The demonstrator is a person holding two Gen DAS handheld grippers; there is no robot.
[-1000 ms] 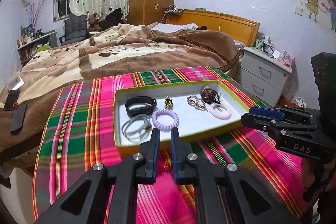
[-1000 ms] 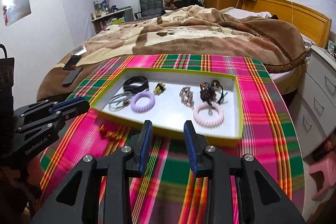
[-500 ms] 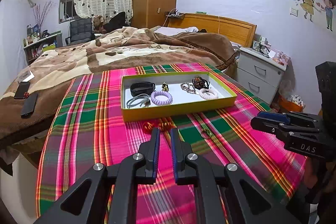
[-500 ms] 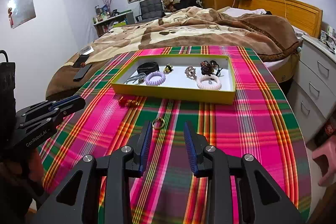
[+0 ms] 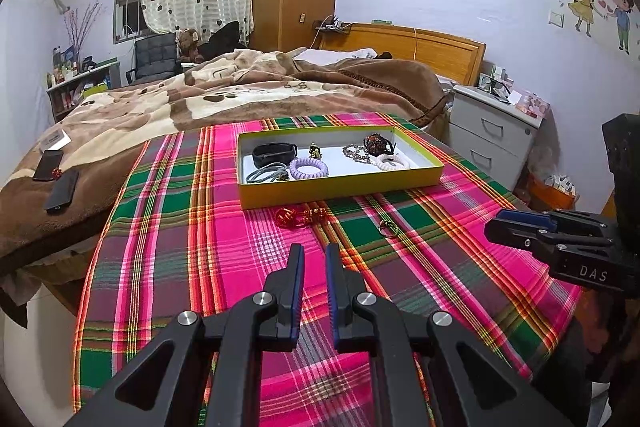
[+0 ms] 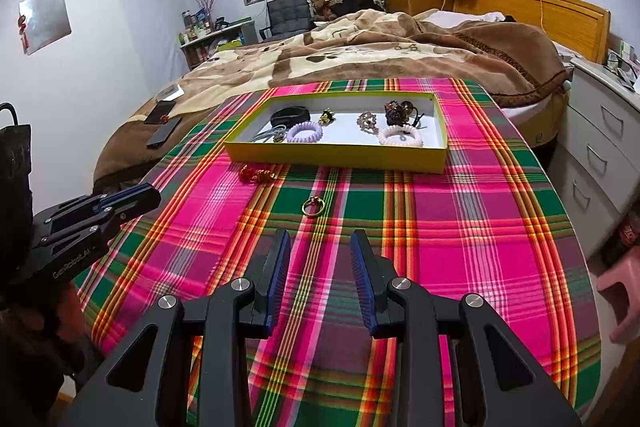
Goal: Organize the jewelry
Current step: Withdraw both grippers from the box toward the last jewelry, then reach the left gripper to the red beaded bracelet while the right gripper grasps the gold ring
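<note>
A yellow-green tray [image 5: 340, 187] [image 6: 336, 157] with a white floor lies on the plaid cloth. It holds a black band [image 5: 274, 153], grey ties [image 5: 266, 174], a purple coil tie [image 5: 308, 169], bead bracelets [image 5: 356, 151] and a pale coil tie [image 5: 392, 163]. On the cloth in front of it lie a red-gold ornament [image 5: 300, 217] [image 6: 256, 174] and a gold ring [image 5: 387, 227] [image 6: 313, 206]. My left gripper [image 5: 313, 251] hovers short of the ornament, jaws narrowly apart with nothing in them. My right gripper [image 6: 320, 239] stands open just short of the ring, nothing between its fingers.
The round table's edge curves close on both sides. A bed with a brown blanket [image 5: 240, 95] lies behind, with phones [image 5: 60, 189] on it. White drawers [image 5: 492, 139] stand at the right and a pink stool [image 6: 620, 287] sits low at the right.
Both grippers have drawn back from the tray toward the table's near side. The tray now looks farther off, and the ornament and ring have come into view ahead of the fingers.
</note>
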